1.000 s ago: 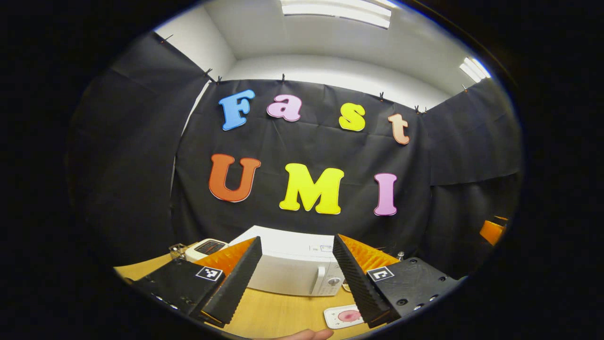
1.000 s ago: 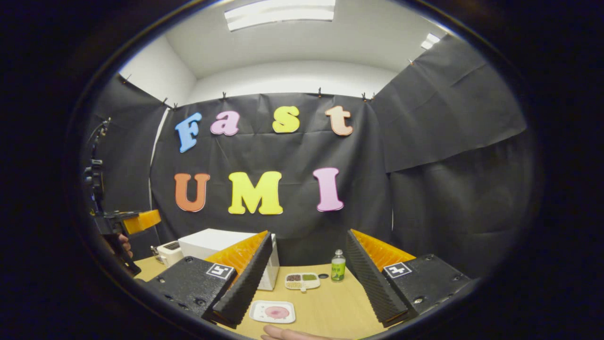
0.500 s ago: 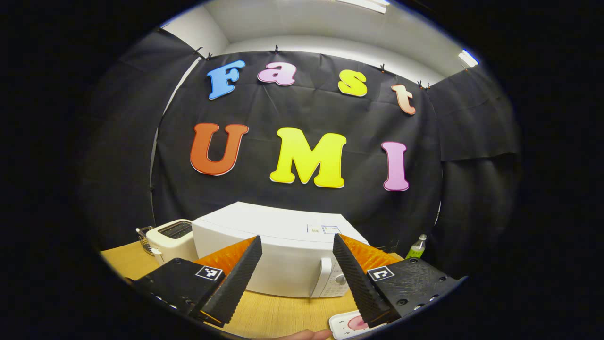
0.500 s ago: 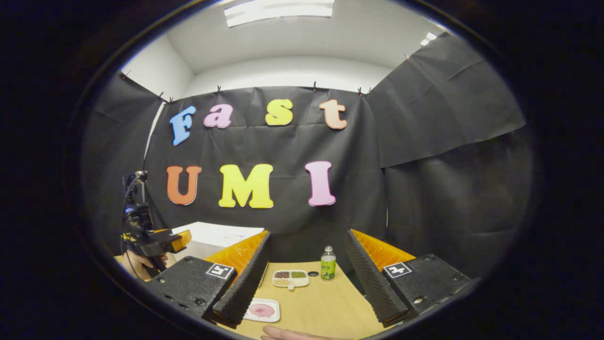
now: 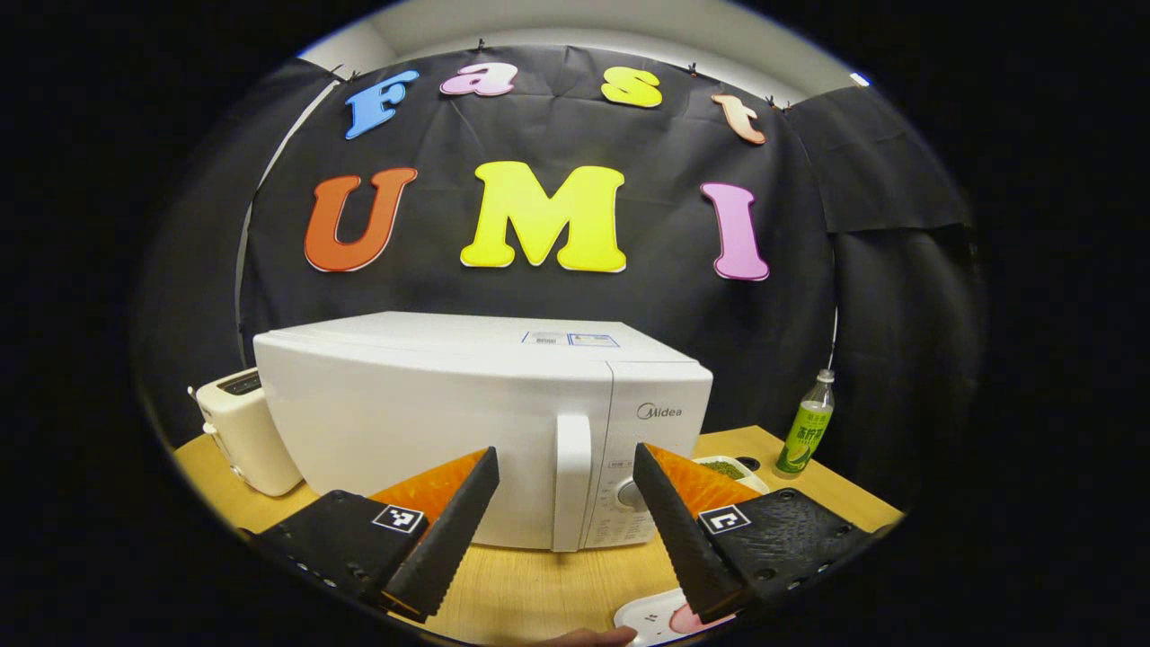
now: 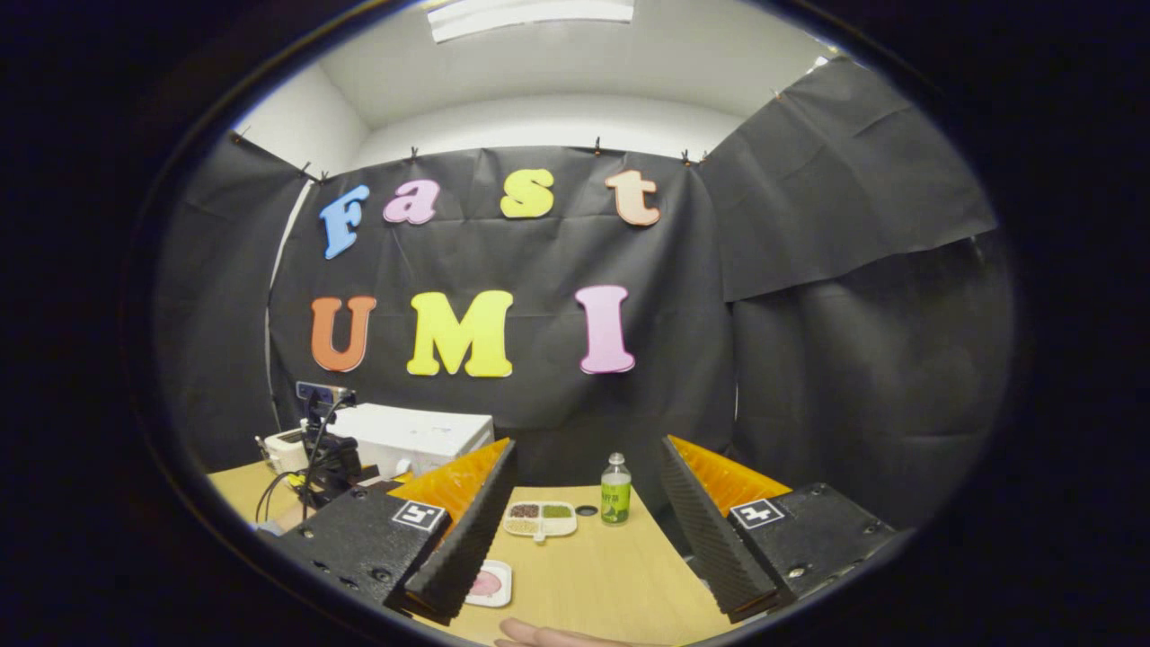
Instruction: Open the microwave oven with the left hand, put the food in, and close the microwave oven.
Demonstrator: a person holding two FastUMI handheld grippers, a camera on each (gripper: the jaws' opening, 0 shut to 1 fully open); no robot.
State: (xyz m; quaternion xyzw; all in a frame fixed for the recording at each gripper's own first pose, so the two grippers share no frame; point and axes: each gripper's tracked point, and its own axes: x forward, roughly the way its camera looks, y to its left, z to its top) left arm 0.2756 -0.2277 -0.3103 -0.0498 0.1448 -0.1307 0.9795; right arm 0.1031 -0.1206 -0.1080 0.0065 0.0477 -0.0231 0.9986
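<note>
Since nothing's been touched yet, progress: basically step zero. Door's closed, food's not in, all three steps left I'd say.
microwave (image 5: 467, 422): sits on the table (image 5: 539, 584) right ahead of the left gripper; white, boxy, smooth glossy shell, rounded corners.
handle (image 5: 572, 481): tall white vertical bar, framed between the left gripper's fingers but not touched.
left gripper (image 5: 564, 526): spread wide, empty. Black ribbed pads, orange backs.
food (image 6: 486, 584): pinkish round thing on a small white rounded tray, lying on the table in front of the microwave.
right gripper (image 6: 588, 521): wide too, nothing in it, hovering over the table.
table: light wood grain, flat.
extras: toaster (image 5: 243, 431) left of the microwave, green bottle (image 5: 804, 424) off to its right.
</note>
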